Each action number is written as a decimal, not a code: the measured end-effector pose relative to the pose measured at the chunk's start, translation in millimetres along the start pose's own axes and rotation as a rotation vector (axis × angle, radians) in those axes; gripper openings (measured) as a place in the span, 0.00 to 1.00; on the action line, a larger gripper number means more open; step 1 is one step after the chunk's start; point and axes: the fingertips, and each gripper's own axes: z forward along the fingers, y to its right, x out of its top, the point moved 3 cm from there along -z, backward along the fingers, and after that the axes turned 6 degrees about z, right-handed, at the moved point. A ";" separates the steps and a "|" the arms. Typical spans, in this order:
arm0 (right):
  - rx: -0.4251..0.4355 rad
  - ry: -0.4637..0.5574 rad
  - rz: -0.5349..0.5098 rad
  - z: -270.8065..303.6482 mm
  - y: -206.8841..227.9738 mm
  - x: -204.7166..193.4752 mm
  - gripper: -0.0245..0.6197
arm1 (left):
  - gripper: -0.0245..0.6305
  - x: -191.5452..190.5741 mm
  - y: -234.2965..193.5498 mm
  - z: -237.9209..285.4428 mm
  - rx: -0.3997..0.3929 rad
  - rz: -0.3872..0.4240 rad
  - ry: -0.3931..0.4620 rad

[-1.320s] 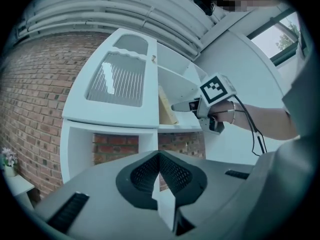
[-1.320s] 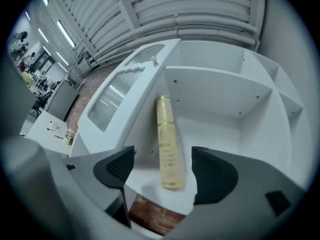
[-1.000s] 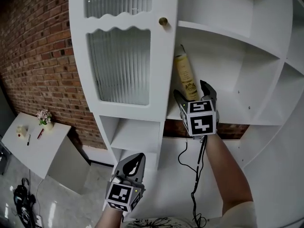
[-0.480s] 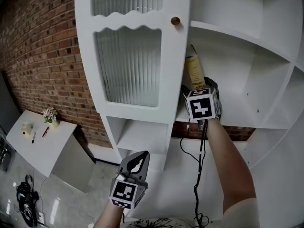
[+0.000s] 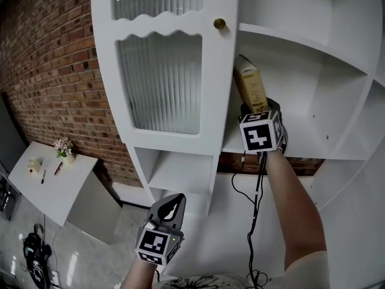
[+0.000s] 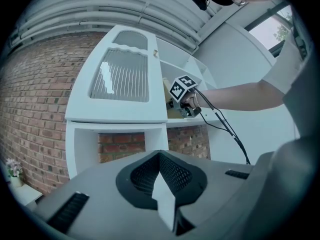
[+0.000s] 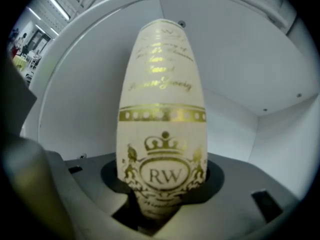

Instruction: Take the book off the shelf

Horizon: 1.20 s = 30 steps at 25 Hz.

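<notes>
The right gripper (image 5: 262, 113), jaws just closing, clamped the standing book (image 5: 250, 88) by its spine. The left gripper (image 5: 166, 212) hung shut, well below.

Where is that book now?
Head view, right of centre: the book stands on the white shelf beside the glass door, between the jaws of the right gripper, which have just been closing.

The right gripper (image 5: 264, 108) is held high on an outstretched forearm (image 5: 289, 203), pointing about level. Its jaws have just been closing and grip the book (image 7: 162, 134) between them. The left gripper (image 5: 170, 202) sits low by the body, pointing level, its jaws together with nothing in them.
</notes>
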 end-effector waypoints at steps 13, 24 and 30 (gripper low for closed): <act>-0.008 0.029 -0.010 -64.0 -11.3 -7.2 0.39 | 0.06 -7.8 3.1 -22.1 -0.044 -0.001 0.008; -0.086 0.120 0.012 -180.1 -36.1 -17.6 0.39 | 0.06 -14.0 14.2 -84.0 -0.136 0.004 0.006; -0.118 0.116 0.031 -226.6 -54.1 -39.5 0.39 | 0.06 -20.0 18.7 -118.3 -0.170 -0.003 0.003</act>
